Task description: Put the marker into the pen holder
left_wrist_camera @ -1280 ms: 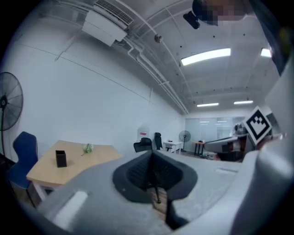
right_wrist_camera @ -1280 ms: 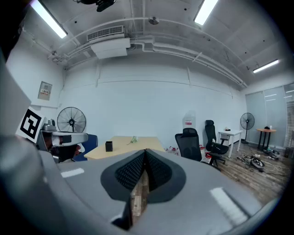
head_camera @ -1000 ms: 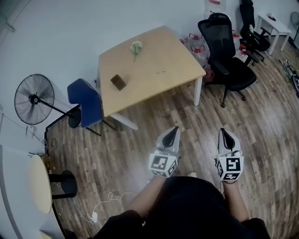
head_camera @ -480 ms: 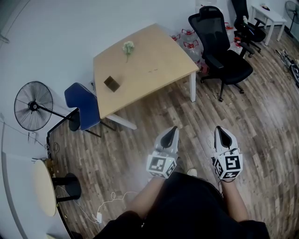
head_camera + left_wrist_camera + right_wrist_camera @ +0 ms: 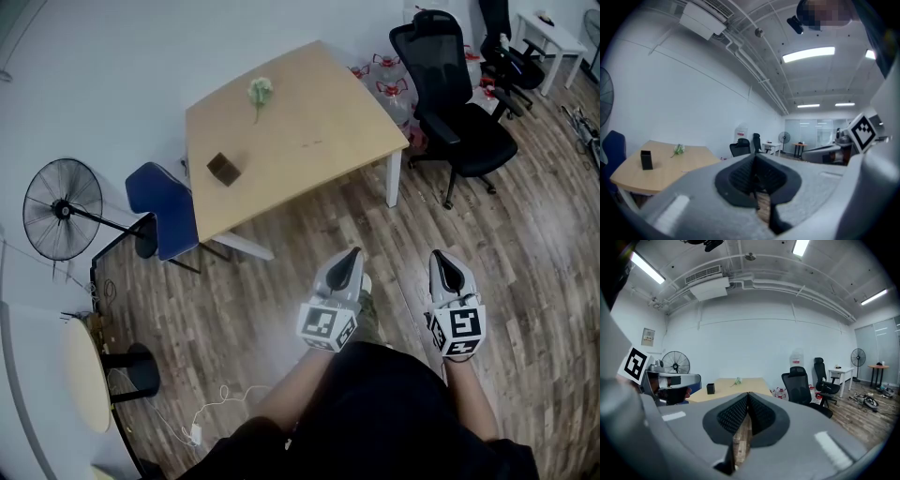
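Observation:
A black pen holder stands on the wooden table, far ahead of me. It also shows as a small black box in the left gripper view and in the right gripper view. A thin dark mark lies mid-table; it is too small to tell whether it is the marker. My left gripper and right gripper hang side by side over the wood floor, well short of the table. Both are shut with nothing between the jaws, as their own views confirm for the left gripper and the right gripper.
A small green sprig lies on the table's far part. A blue chair stands at the table's left, a floor fan beyond it. A black office chair sits to the right. A cable lies on the floor.
Both grippers keep their pose, shut and level. The view has drifted slightly, and a shoe now shows on the floor just under the left gripper.

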`<state>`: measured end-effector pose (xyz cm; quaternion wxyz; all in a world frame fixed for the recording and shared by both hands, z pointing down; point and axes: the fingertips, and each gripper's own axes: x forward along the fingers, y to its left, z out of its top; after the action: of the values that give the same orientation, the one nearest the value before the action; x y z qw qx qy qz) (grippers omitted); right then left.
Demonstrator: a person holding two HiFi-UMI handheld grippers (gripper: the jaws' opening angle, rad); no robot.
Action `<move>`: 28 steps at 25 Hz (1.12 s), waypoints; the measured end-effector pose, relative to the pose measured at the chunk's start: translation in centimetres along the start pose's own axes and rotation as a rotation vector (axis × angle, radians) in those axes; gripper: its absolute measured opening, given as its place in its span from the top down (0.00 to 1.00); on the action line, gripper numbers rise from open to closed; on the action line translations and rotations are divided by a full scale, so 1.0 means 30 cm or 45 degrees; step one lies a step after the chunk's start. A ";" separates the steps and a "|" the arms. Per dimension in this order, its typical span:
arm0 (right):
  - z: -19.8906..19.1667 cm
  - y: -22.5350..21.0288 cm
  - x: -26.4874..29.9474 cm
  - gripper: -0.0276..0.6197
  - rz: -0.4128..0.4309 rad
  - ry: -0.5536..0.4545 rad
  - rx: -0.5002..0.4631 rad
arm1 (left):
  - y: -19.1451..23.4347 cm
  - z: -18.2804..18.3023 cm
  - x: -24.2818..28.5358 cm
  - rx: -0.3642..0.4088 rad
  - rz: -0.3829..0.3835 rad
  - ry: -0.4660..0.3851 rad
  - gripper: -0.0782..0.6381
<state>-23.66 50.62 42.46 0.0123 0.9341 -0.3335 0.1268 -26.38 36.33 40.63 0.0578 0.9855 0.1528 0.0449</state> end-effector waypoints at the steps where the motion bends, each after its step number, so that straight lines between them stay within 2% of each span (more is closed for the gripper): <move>1: 0.005 -0.013 0.042 0.95 -0.003 0.002 0.007 | 0.034 0.001 0.032 -0.004 0.004 0.000 0.89; 11: 0.142 -0.087 0.567 0.95 -0.004 0.057 0.011 | 0.447 0.081 0.386 -0.041 0.006 0.042 0.89; 17: 0.215 -0.081 0.889 0.95 0.025 0.097 0.004 | 0.721 0.151 0.588 -0.059 0.001 0.008 0.89; 28: 0.313 -0.041 1.347 0.95 0.071 0.126 -0.037 | 1.145 0.168 0.785 -0.102 0.070 0.006 0.89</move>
<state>9.37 25.53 43.35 0.0390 0.9168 -0.3601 0.1684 6.68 10.53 41.69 0.0956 0.9862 0.1239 0.0548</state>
